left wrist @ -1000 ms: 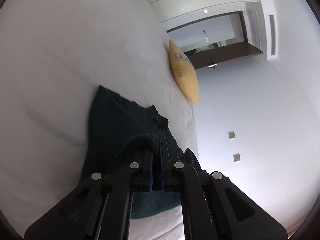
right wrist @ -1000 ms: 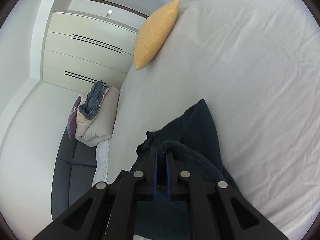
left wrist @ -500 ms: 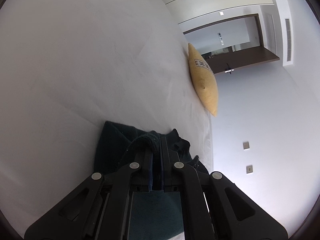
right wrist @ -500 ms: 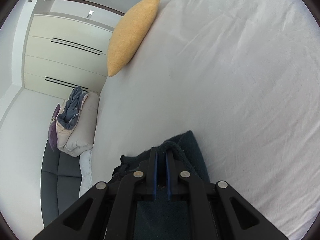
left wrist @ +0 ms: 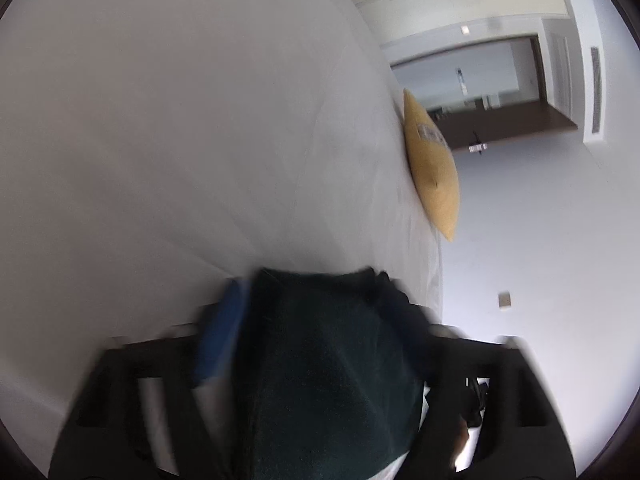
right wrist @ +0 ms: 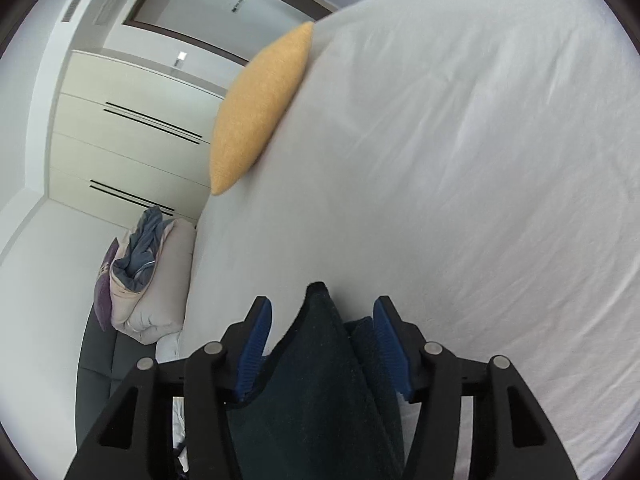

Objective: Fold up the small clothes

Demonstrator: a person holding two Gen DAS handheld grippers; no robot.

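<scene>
A dark green garment (left wrist: 320, 360) lies folded on the white bed sheet (left wrist: 160, 140), right under both grippers. In the blurred left wrist view my left gripper (left wrist: 316, 292) has its jaws opening wide. The cloth sits loose between them, and one blue pad (left wrist: 222, 336) shows clear of it. In the right wrist view my right gripper (right wrist: 322, 304) is also opening. A ridge of the garment (right wrist: 316, 360) stands between its blue pads (right wrist: 256, 344) without being pinched. The rest of the garment is hidden beneath the gripper bodies.
A yellow pillow (right wrist: 260, 108) leans at the bed's far edge, also the pillow (left wrist: 432, 168) in the left view. Beside the bed a grey sofa (right wrist: 96, 344) carries piled bedding (right wrist: 148, 276). Cream wardrobe doors (right wrist: 120, 128) and a doorway (left wrist: 480, 92) lie beyond. White sheet (right wrist: 480, 160) stretches ahead.
Both grippers were shut on the garment's edge; now both have their jaws apart and the cloth is let go. Both moved forward and down over the bed, folding the garment over.
</scene>
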